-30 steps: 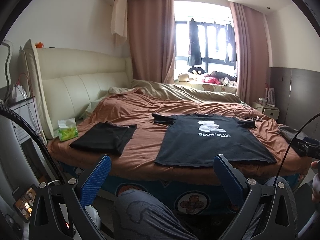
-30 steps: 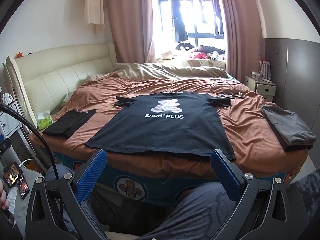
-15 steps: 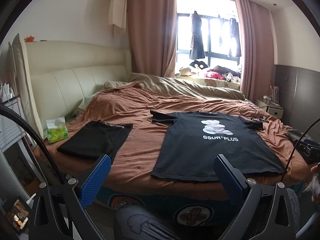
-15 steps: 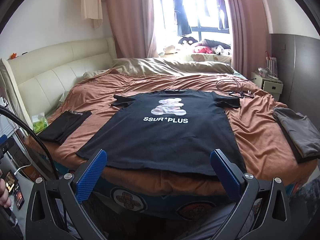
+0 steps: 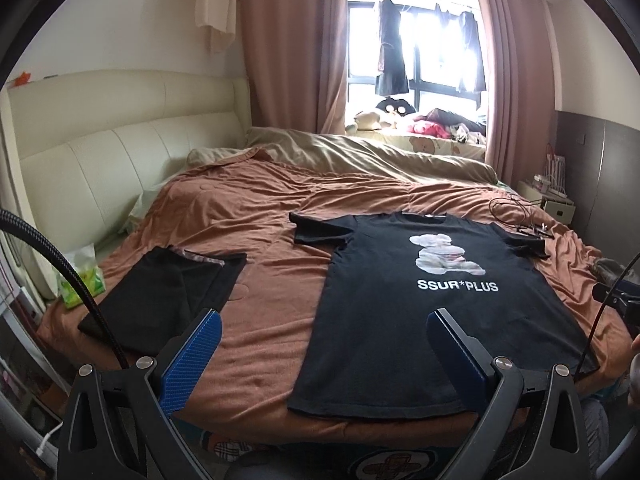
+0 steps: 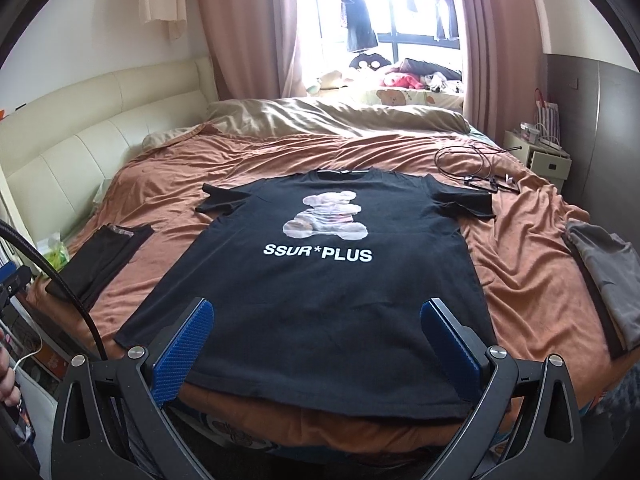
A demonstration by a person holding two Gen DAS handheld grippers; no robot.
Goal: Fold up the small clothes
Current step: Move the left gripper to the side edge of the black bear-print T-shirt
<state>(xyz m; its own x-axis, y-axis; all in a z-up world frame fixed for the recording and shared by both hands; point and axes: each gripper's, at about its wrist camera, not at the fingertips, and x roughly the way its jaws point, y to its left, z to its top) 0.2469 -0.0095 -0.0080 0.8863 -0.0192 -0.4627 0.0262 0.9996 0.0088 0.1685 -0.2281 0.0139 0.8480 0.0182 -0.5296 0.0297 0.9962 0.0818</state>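
One black T-shirt [image 6: 320,292] with bear print lies flat, face up, on the wrinkled brown bedspread [image 6: 520,264], hem at the near bed edge. One folded black garment [image 5: 168,296] to its left, one folded grey pile [image 6: 608,276] to its right. Left gripper [image 5: 320,348] and right gripper [image 6: 316,340]: both wide open, empty, ribbed blue pads [image 6: 182,360], above the near edge.

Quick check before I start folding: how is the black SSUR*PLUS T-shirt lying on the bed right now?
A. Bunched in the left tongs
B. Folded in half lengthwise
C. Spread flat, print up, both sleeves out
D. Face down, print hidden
C: the black SSUR*PLUS T-shirt lies spread flat on the brown bedspread with the bear print up and both sleeves out; the left tongs and right tongs are open, holding nothing.
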